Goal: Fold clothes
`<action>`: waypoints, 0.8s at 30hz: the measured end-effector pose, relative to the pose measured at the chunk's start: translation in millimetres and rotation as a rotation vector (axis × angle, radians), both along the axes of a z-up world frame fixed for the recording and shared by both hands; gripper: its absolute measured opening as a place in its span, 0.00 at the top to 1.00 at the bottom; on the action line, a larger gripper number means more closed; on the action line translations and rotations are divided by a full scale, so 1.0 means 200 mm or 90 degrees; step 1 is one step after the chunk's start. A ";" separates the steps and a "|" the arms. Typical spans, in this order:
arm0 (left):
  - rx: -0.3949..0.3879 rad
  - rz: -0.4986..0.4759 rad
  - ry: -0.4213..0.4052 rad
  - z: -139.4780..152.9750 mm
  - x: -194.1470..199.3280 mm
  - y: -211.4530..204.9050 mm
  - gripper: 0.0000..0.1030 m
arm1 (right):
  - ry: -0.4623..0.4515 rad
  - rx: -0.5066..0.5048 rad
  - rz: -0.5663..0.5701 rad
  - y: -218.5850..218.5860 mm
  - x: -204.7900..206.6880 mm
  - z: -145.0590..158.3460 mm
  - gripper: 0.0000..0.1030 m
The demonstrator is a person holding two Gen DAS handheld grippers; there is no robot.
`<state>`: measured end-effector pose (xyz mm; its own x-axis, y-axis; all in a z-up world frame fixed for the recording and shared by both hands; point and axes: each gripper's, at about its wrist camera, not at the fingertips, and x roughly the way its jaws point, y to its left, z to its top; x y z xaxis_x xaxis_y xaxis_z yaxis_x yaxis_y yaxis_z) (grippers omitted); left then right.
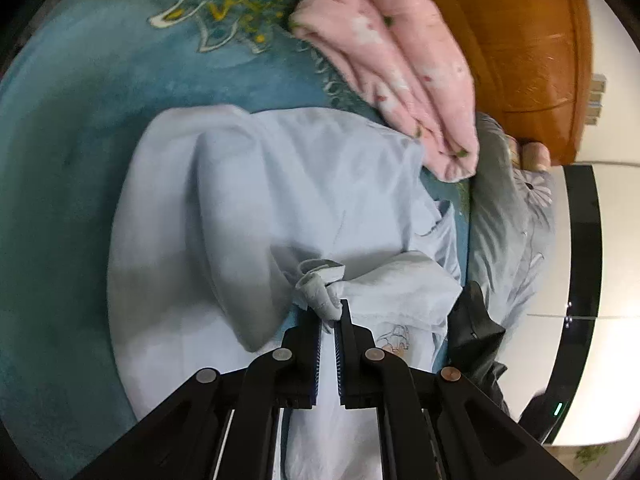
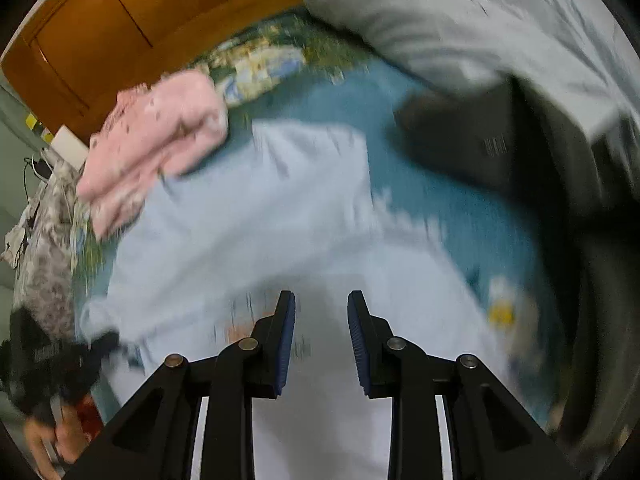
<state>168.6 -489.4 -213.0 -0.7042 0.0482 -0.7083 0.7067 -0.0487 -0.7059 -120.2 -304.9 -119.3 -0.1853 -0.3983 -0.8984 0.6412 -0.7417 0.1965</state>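
A pale blue garment (image 1: pixel 248 208) lies spread and rumpled on a teal patterned bed cover (image 1: pixel 72 128). My left gripper (image 1: pixel 329 314) is shut on a bunched edge of the pale blue garment (image 1: pixel 320 284), lifting a fold of it. In the blurred right wrist view the same pale blue garment (image 2: pixel 256 208) stretches under my right gripper (image 2: pixel 321 300), which is open with nothing between its fingers. At that view's lower left, a hand holds the other gripper (image 2: pixel 44 364).
A folded pink floral cloth (image 1: pixel 404 68) (image 2: pixel 156 140) lies beyond the blue garment. A grey flowered cloth (image 1: pixel 508 224) lies at the right, and a dark garment (image 2: pixel 480 148) and a grey one (image 2: pixel 460 28) lie at the back right. An orange wooden cabinet (image 1: pixel 516 40) stands behind.
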 end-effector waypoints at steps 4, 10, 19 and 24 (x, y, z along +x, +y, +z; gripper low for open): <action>-0.025 -0.016 0.001 0.00 0.00 0.00 0.92 | 0.027 0.030 0.024 -0.22 -0.19 -0.01 0.73; 0.038 0.006 0.070 -0.03 0.13 -0.05 0.65 | 0.019 0.116 0.007 -0.46 -0.46 -0.17 0.73; 0.040 0.013 0.079 -0.03 0.10 -0.14 0.63 | 0.006 0.206 -0.025 -0.50 -0.59 -0.37 0.73; 0.010 -0.004 0.069 0.00 0.06 -0.18 0.94 | 0.033 0.154 -0.051 -0.46 -0.62 -0.29 0.95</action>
